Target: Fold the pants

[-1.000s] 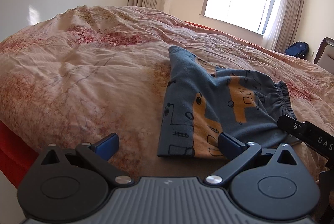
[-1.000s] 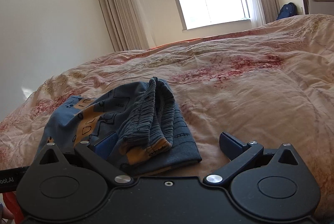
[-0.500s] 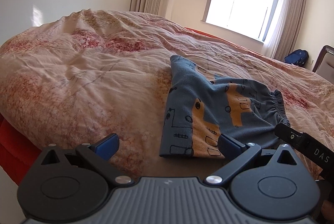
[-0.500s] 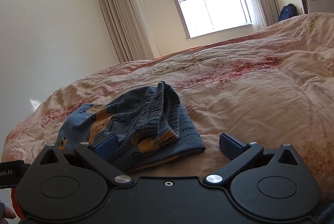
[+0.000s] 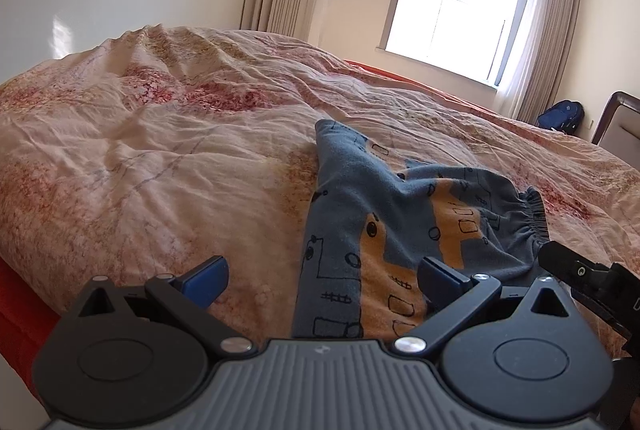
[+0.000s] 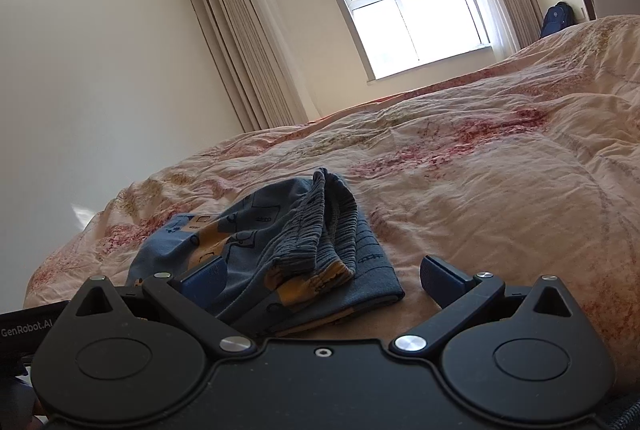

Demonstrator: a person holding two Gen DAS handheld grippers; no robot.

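Note:
Small blue pants (image 5: 384, 230) with orange vehicle prints lie folded on the bed's quilt, elastic waistband to the right. My left gripper (image 5: 324, 276) is open and empty, just in front of the pants' near edge. In the right wrist view the pants (image 6: 288, 254) lie bunched, waistband up, in front of my right gripper (image 6: 324, 276), which is open and empty. The right gripper's body (image 5: 588, 282) shows at the right edge of the left wrist view.
A pink floral quilt (image 5: 160, 165) covers the wide bed. A red sheet edge (image 5: 16, 294) shows at the near left. A window (image 5: 452, 5), curtains, a blue backpack (image 5: 560, 113) and a headboard (image 5: 616, 125) stand beyond.
Both grippers have pulled back and tilted upward a little, so the pants sit lower in both views. The pants have not moved. Both grippers stay open.

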